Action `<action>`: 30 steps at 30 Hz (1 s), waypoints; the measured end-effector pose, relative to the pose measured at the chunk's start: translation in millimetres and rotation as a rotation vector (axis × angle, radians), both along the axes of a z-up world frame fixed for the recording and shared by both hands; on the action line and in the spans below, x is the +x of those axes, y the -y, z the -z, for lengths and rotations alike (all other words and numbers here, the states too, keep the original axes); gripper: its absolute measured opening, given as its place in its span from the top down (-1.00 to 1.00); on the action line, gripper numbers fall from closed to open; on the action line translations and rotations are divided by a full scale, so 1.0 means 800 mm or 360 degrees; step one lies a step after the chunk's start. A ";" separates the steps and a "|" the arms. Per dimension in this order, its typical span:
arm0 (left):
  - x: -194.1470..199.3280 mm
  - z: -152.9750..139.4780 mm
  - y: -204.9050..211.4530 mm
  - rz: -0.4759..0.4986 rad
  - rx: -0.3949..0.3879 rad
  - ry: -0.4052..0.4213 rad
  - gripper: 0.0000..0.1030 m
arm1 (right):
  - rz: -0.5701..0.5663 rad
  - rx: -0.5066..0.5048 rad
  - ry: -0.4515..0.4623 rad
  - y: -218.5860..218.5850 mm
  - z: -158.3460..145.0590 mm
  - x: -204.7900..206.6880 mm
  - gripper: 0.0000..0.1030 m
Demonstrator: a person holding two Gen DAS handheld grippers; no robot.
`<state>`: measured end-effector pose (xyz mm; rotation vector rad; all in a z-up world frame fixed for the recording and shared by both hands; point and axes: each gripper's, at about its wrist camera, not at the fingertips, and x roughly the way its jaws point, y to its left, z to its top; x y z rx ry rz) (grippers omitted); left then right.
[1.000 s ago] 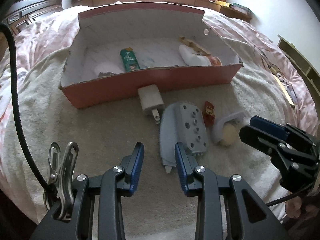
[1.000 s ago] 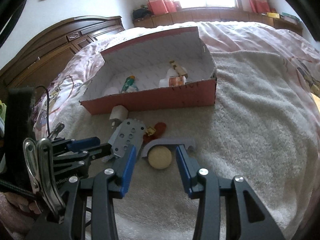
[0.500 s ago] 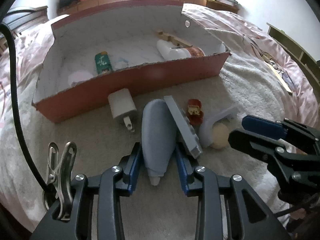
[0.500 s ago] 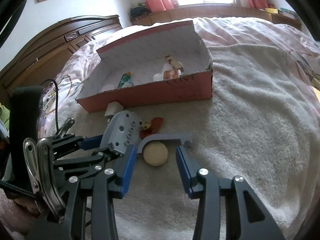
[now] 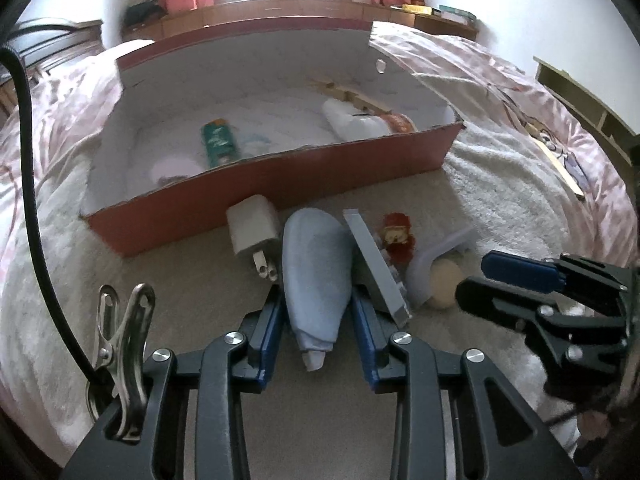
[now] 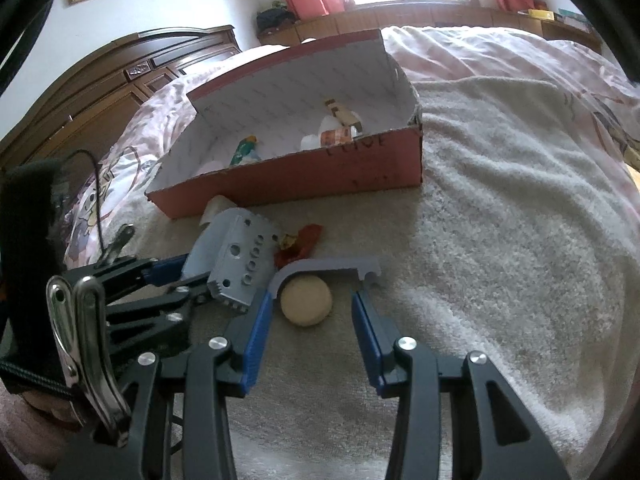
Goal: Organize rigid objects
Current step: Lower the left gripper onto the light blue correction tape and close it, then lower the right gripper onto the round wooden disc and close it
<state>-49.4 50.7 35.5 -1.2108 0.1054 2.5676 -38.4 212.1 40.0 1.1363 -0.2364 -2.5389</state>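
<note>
The left gripper [image 5: 318, 312] fingers pinch the grey perforated part [image 5: 316, 280] near the red box [image 5: 280, 184]; the right gripper [image 6: 310, 320] fingers stand spread around a tan disc [image 6: 306, 300].

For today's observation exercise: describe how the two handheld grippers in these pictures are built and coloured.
Both the left gripper and right gripper have black angular frames with silver screws and blue finger pads. A silver metal clip sits on each one's left side, and a black cable runs past the left one.
</note>
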 end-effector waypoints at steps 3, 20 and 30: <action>0.006 0.001 0.021 -0.0072 0.0004 0.0018 0.34 | -0.0010 0.0000 0.0004 0.002 0.001 0.000 0.16; 0.021 0.015 0.063 -0.0194 0.0031 0.0035 0.36 | -0.0072 0.0190 -0.0028 0.033 0.016 -0.012 0.16; 0.029 0.009 0.059 -0.0130 0.0036 0.0057 0.36 | -0.0109 0.0206 -0.0004 0.030 0.015 0.004 0.36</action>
